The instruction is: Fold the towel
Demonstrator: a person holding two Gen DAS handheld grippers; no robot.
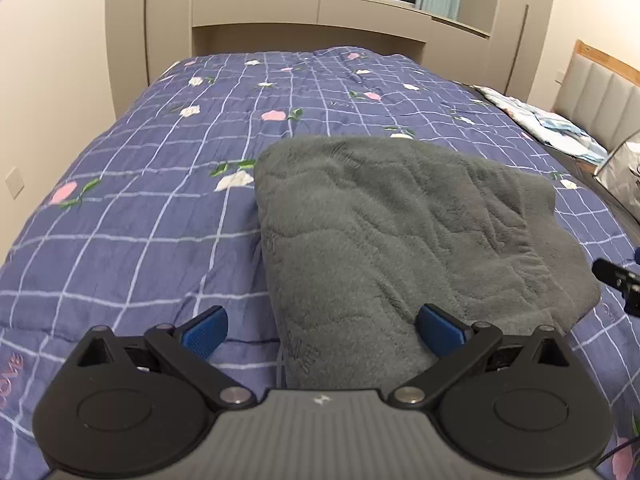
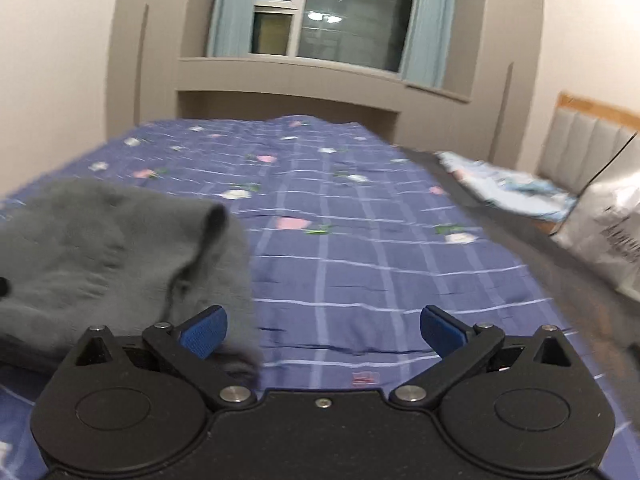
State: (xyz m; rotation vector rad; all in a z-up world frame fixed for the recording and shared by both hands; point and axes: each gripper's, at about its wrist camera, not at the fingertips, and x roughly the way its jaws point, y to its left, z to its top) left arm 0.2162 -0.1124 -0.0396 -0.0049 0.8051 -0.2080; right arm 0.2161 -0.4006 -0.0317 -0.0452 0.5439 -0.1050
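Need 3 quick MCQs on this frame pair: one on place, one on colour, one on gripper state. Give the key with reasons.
1. Where does the towel lie?
A. On the bed quilt
B. On the floor
C. On the windowsill

2. What colour is the towel?
A. White
B. Grey
C. Pink

3. How do the two grippers stand?
A. Both open, holding nothing
B. Both shut on the towel
C. Left shut, right open

Key: 1 A, the towel rests folded on the checked quilt. 2 B, its pile is plainly grey. 3 A, the left gripper and the right gripper have their fingers wide apart with nothing between.
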